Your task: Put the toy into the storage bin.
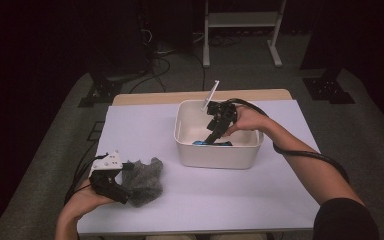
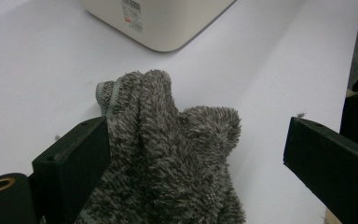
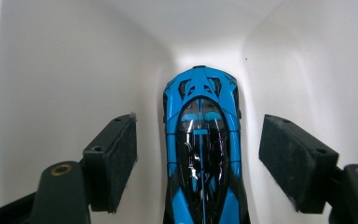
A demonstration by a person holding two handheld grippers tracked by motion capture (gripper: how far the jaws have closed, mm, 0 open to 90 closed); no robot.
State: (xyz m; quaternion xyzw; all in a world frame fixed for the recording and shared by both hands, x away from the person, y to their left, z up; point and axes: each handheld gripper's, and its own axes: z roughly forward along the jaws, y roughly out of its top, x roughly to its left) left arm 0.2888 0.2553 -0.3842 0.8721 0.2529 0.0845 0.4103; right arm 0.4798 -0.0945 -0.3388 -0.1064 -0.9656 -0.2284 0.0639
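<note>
Basically, two grippers were at work on a white-covered table (image 1: 260, 200). The right gripper (image 1: 215, 136) reached down into a white bin (image 1: 215, 155) standing mid-table toward the far edge. In the right gripper view its jaws stood wide apart, one on each side of a blue toy car (image 3: 200, 154), with a gap between each pad and the car's flanks; nothing was clamped. The car lay on the bin floor, nose toward the bin's rounded end wall, and in the high view it showed as a blue patch (image 1: 215, 143) by the near wall.

The left gripper (image 1: 126, 181) sat near the table's front left corner, at a grey fuzzy sock (image 1: 145, 181) lying flat on the cover, well apart from the bin. In the left gripper view the jaws were wide open; the sock (image 2: 168, 158) lay against one pad, clear of the other, so it wasn't pinched.
</note>
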